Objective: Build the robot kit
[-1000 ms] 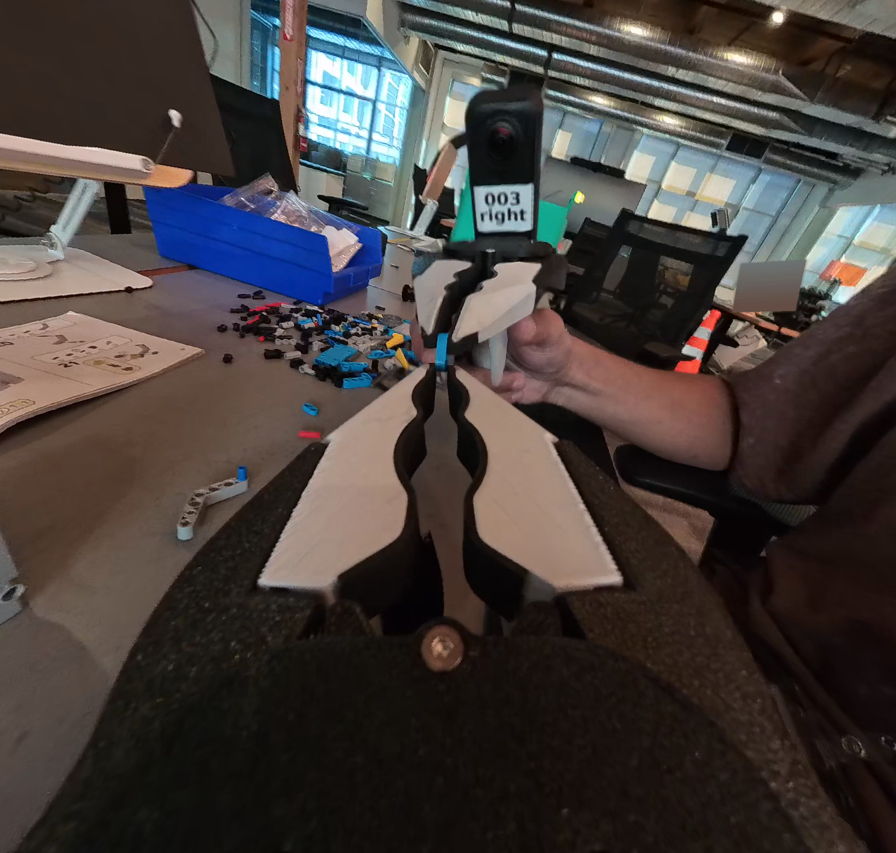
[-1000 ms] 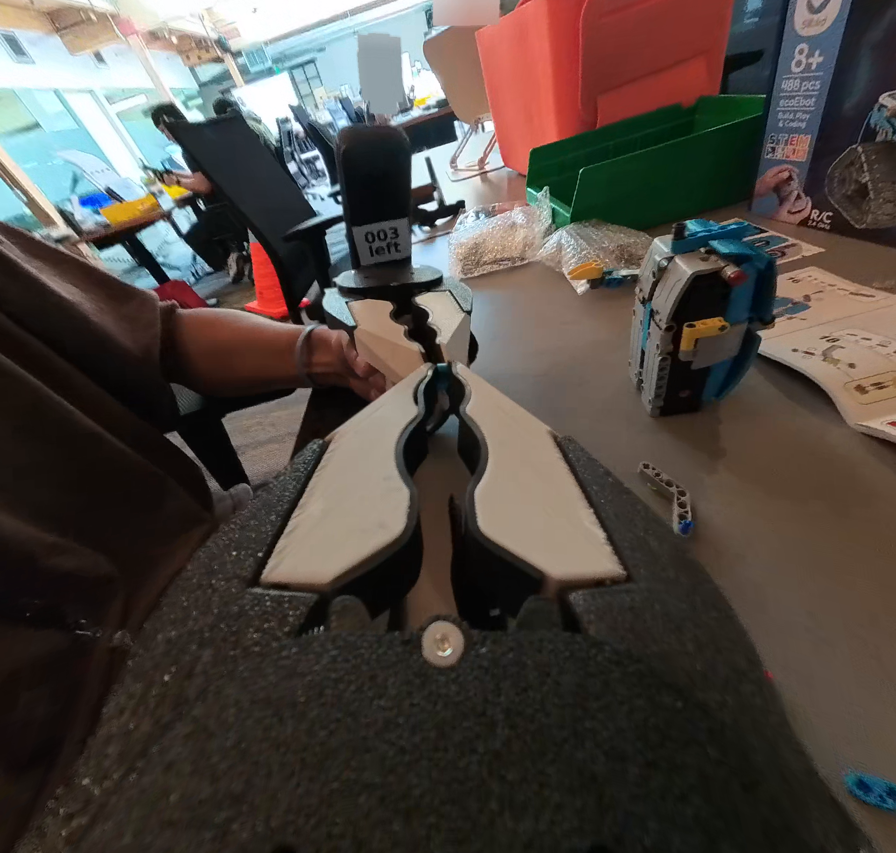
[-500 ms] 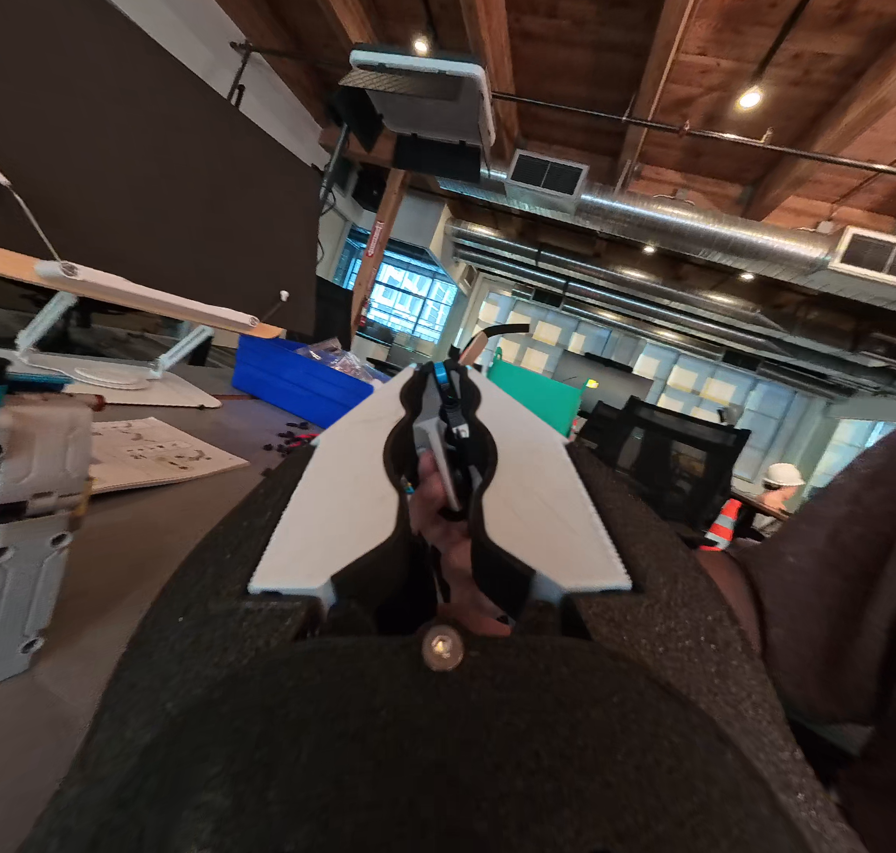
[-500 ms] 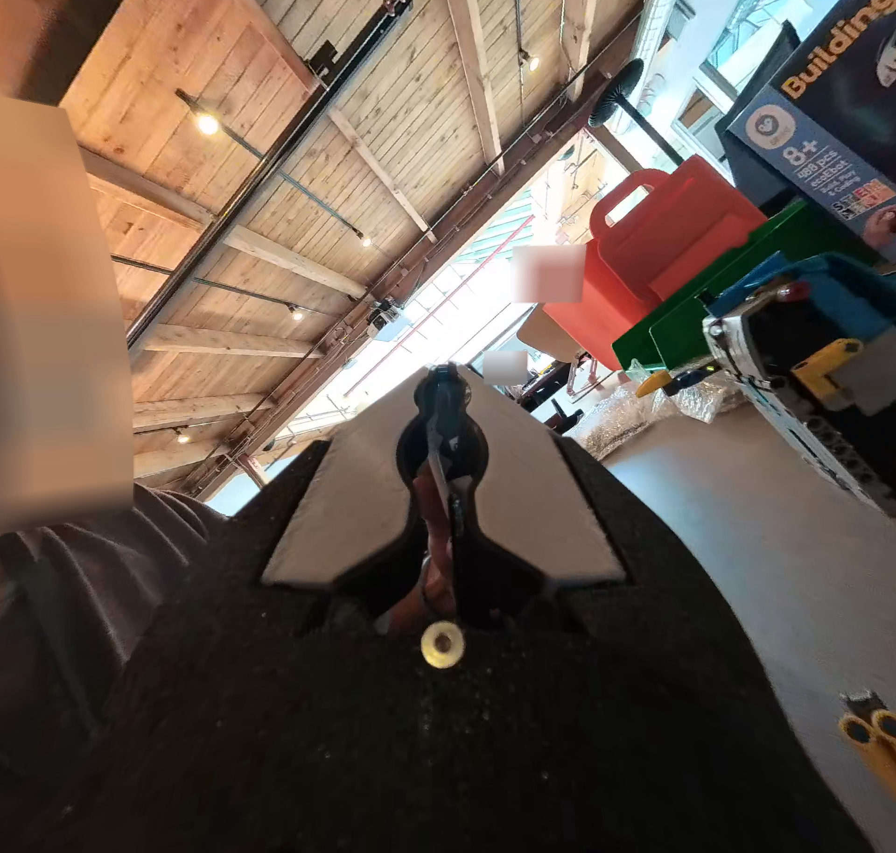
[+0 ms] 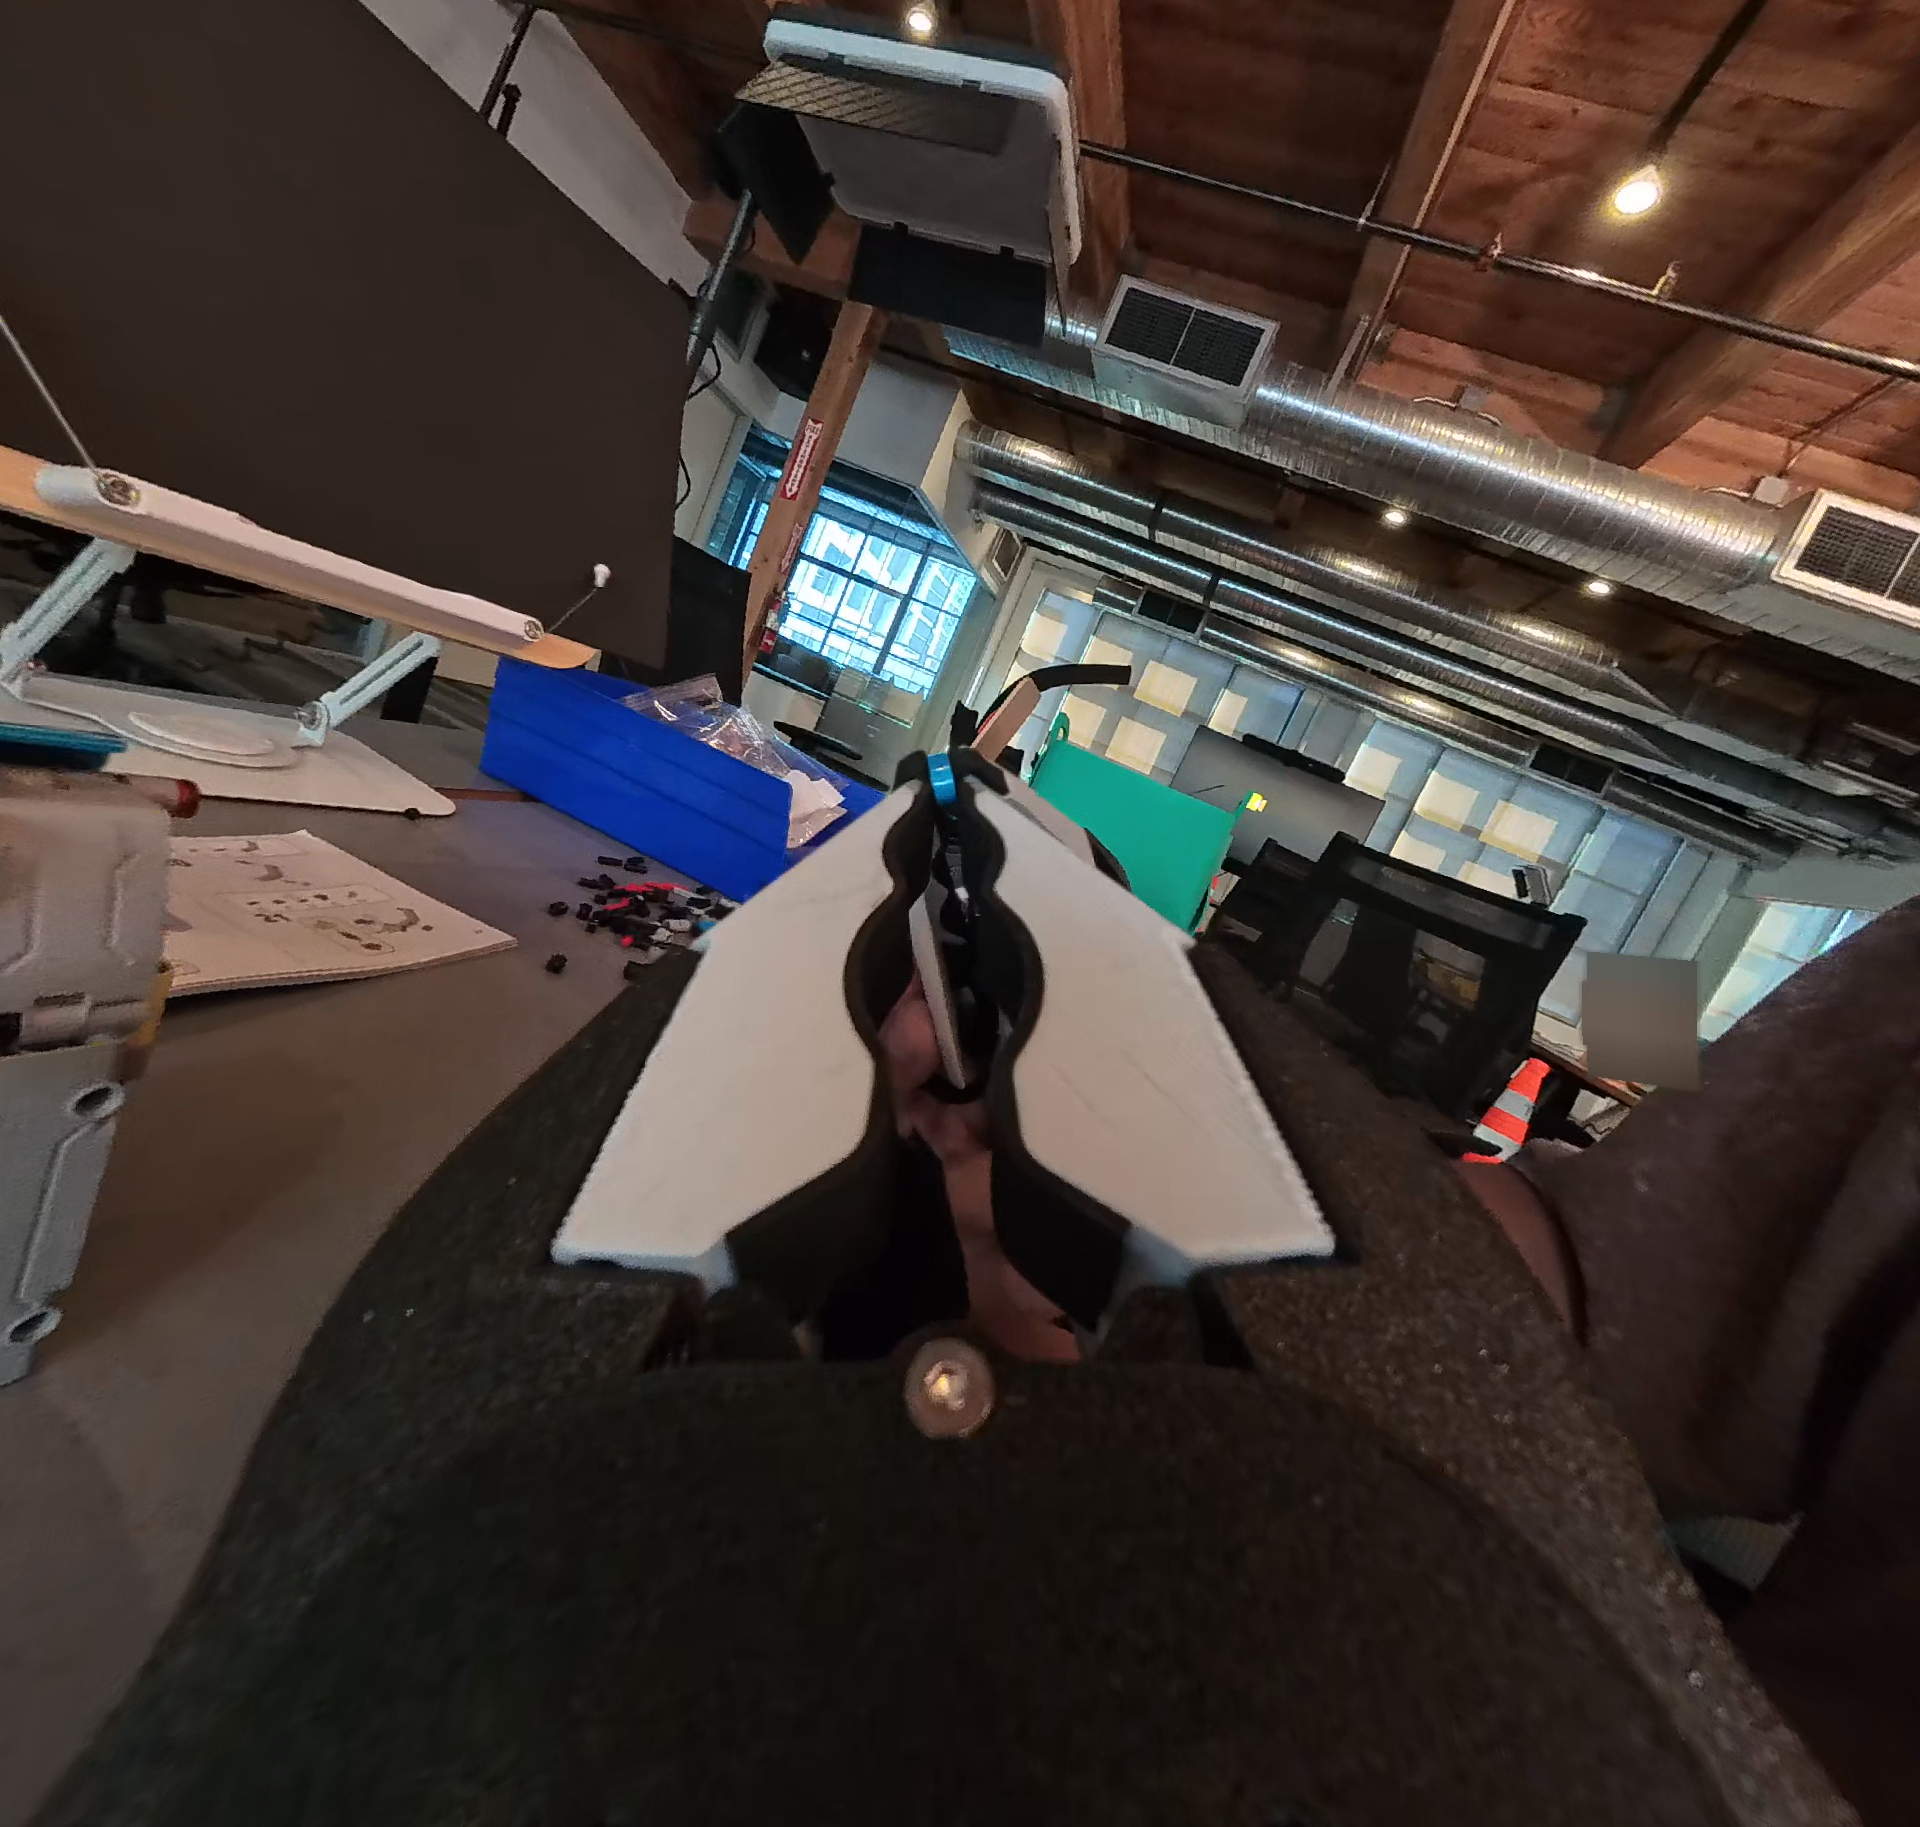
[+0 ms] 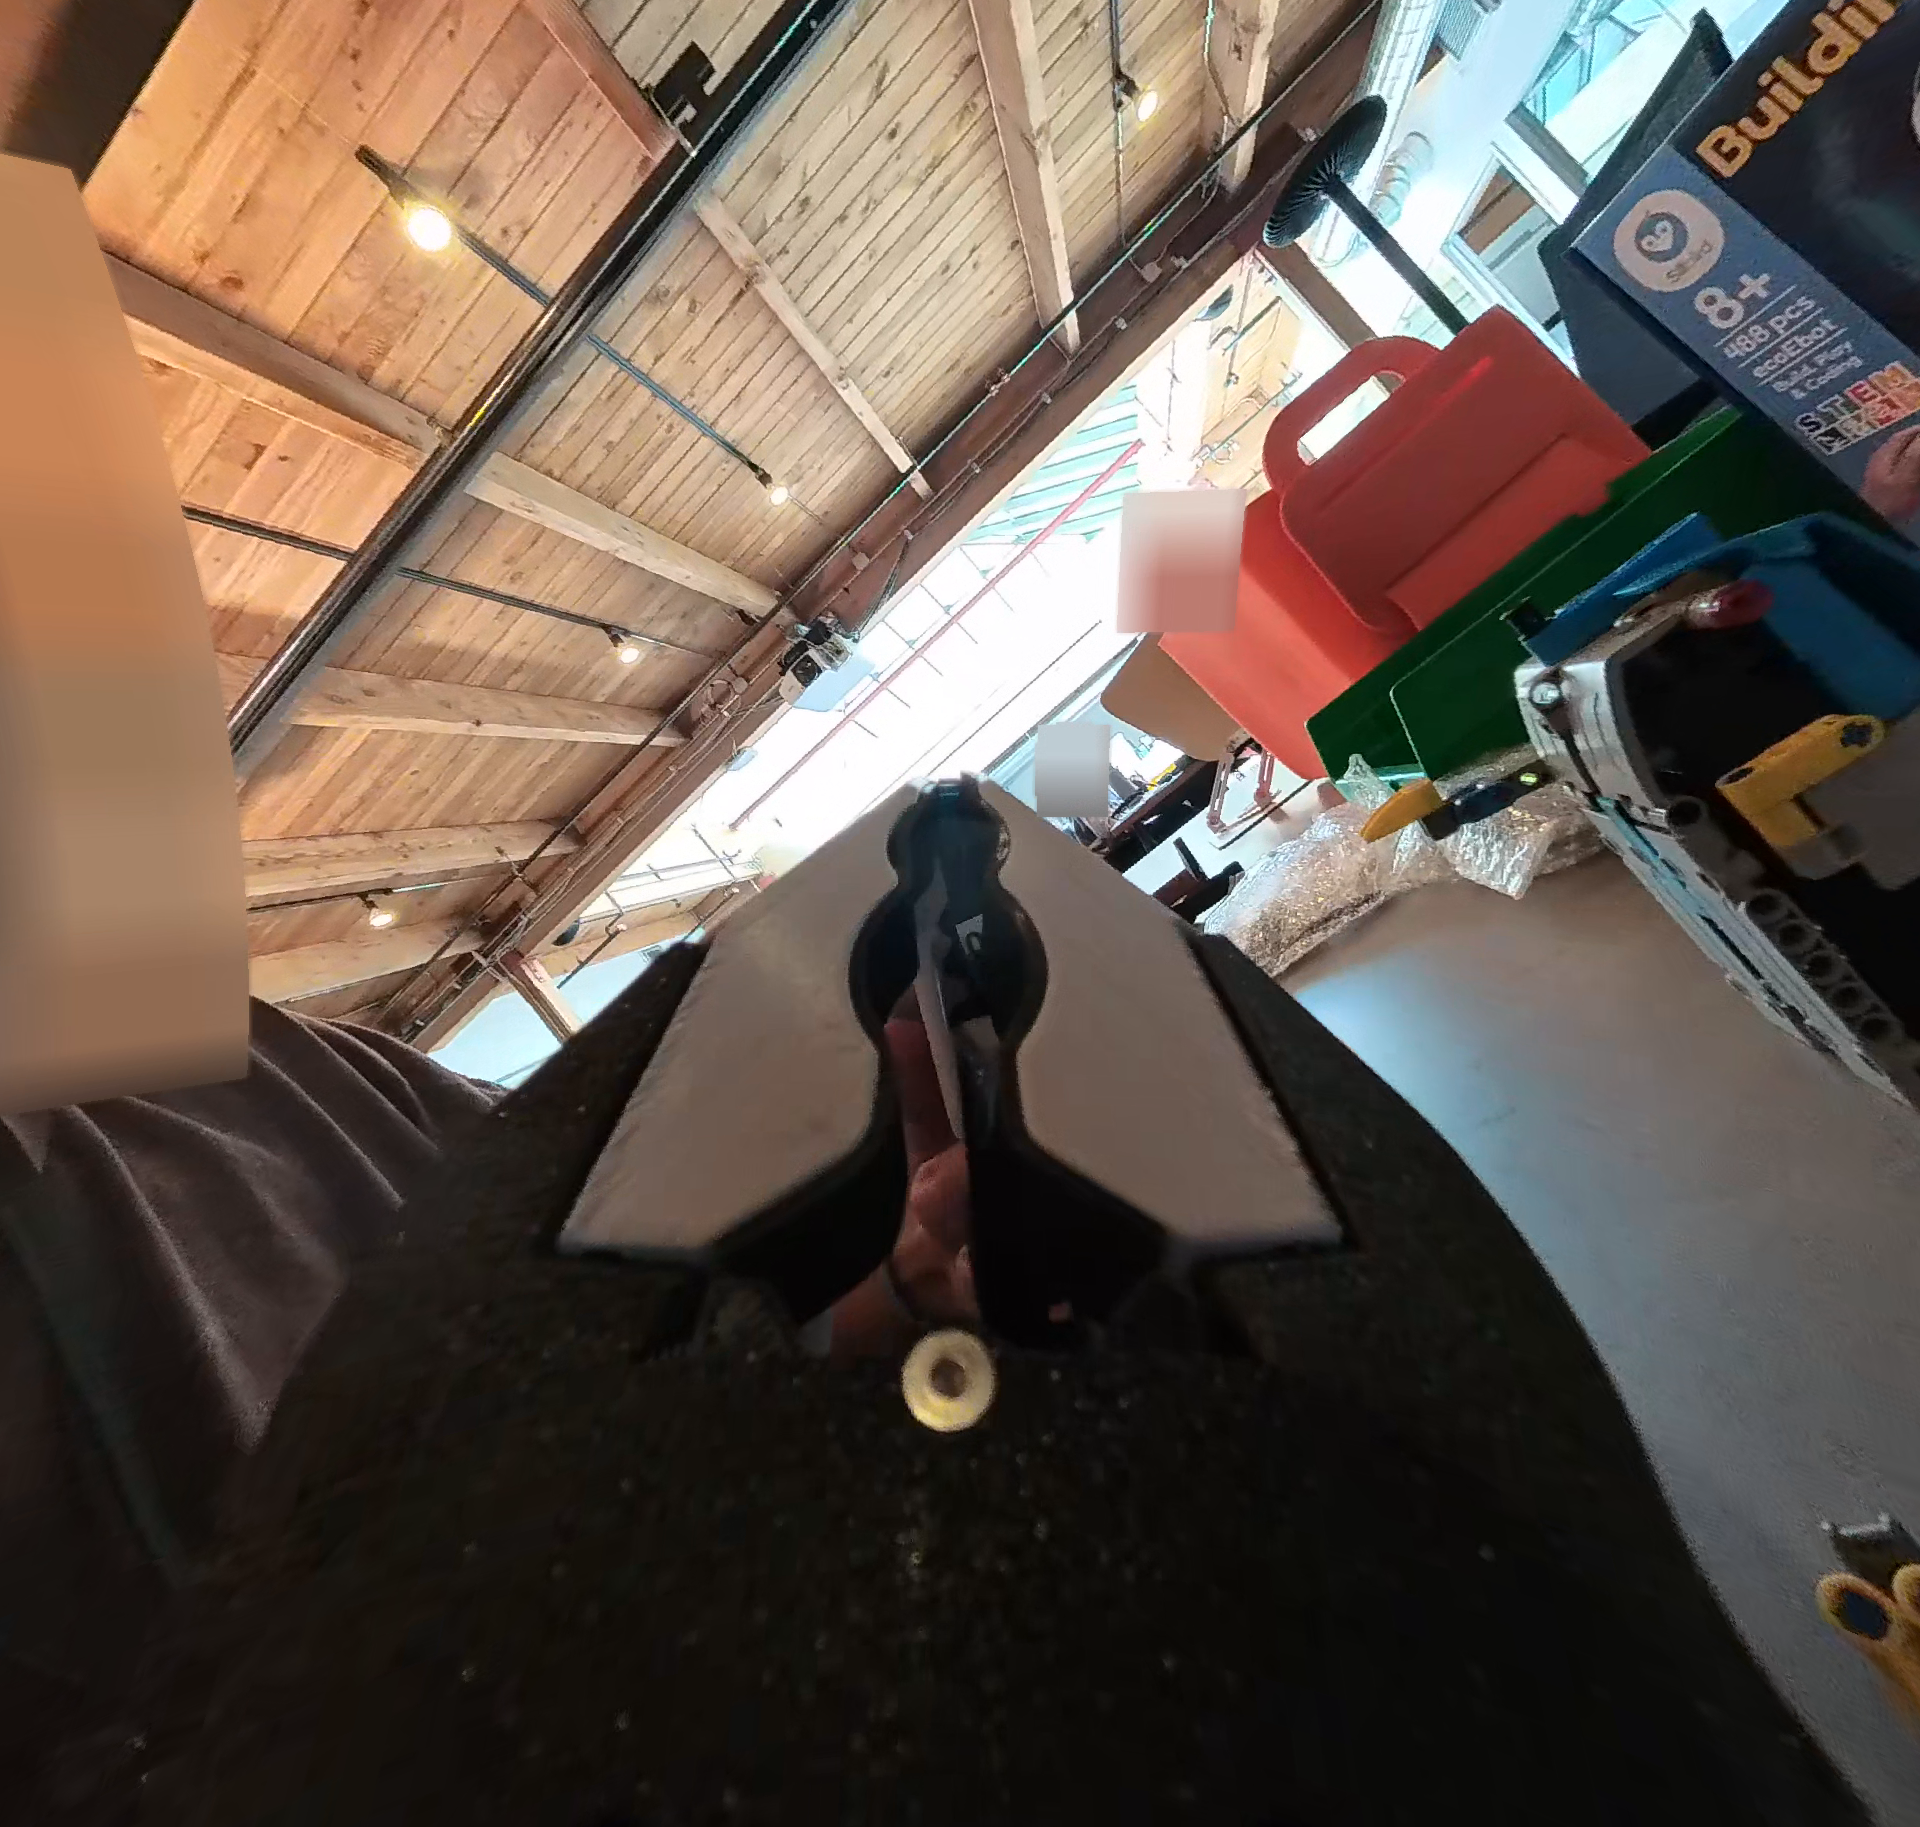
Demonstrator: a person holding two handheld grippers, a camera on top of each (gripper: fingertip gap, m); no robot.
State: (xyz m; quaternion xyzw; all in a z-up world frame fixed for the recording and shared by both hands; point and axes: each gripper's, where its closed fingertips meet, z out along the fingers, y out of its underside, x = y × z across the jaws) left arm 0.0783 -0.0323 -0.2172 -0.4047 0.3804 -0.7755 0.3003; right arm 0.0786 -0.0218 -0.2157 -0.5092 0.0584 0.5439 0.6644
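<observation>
The left gripper [image 5: 940, 790], with white fingers in black foam, tilts up toward the timber ceiling, and its tips are pressed together on a small blue plastic pin [image 5: 939, 776] that sticks out at the very tip. Through the gap behind the tips a white finger of the other gripper [image 5: 940, 988] and part of a hand [image 5: 966, 1227] show, so the two tools meet nose to nose. The right gripper [image 6: 948, 801] is tilted up as well; its tips stand together around something dark with a faint blue edge, probably the same pin, though the view is too dim to be sure.

On the grey table [image 5: 312, 1050] to the left lie an open instruction booklet [image 5: 312, 910], a scatter of small black, red and blue building pieces [image 5: 644, 920] and a blue plastic bin [image 5: 644, 769] holding clear bags. In the right wrist view a partly built grey, blue and yellow brick model [image 6: 1714, 759] stands just beside the gripper, with a green tray [image 6: 1475, 676], a red carry case [image 6: 1403, 489] and a printed kit box [image 6: 1766, 250] behind it.
</observation>
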